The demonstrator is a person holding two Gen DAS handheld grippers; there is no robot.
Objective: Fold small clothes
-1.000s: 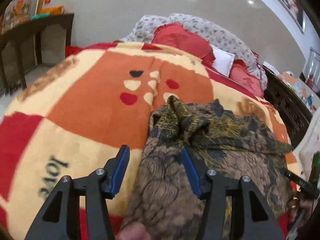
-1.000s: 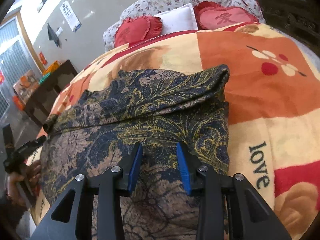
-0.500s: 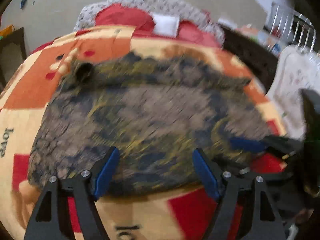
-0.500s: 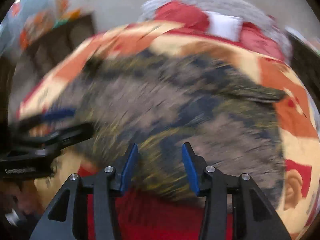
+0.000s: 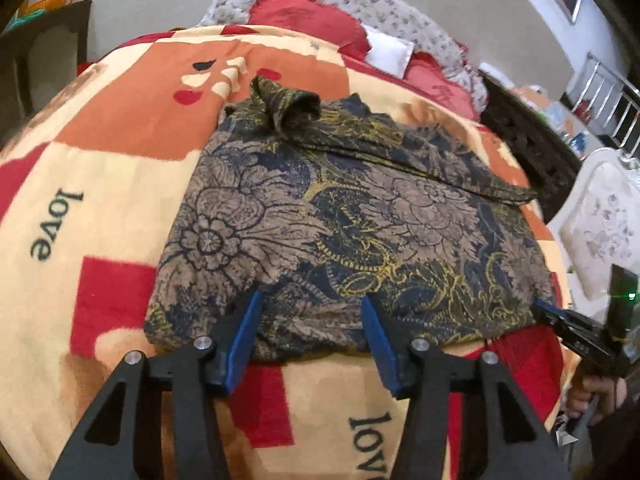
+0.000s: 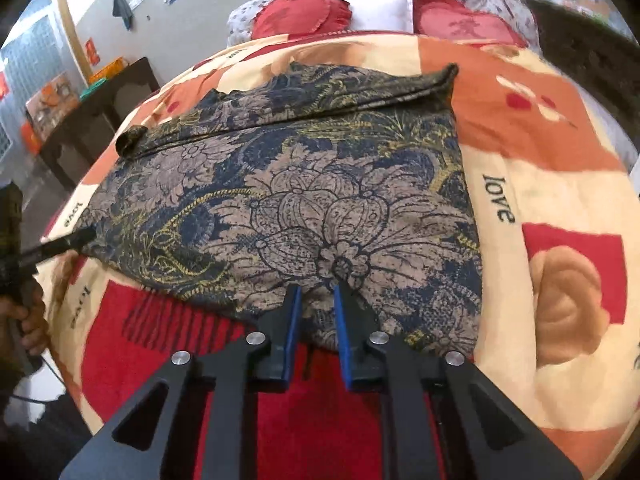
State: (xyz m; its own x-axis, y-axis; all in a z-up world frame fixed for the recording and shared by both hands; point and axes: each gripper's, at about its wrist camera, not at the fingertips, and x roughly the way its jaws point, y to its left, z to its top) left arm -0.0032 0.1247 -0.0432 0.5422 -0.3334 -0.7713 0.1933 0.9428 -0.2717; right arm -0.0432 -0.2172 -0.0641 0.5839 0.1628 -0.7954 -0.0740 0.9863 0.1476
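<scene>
Patterned garment (image 5: 340, 216) lies flat on the blanket-covered bed (image 5: 120, 152), sleeves folded in at the far edge. Both claws have just been closing on its near hem: left claw (image 5: 312, 316) half spread astride the cloth, right claw (image 6: 316, 300) narrowed around a small pleat. Pinch both layers evenly, then lift together toward the far edge.

Both my wrist views are bright and evenly lit, soft indoor light with barely a shadow under the patterned garment (image 5: 340, 216) on the blanket (image 5: 120, 184). Centre detail is crisp; toward the rim things smear, and the fisheye bows the bed into a dome. Black corners frame each picture. Pale ceiling (image 5: 160, 4) looks slightly washed out.
</scene>
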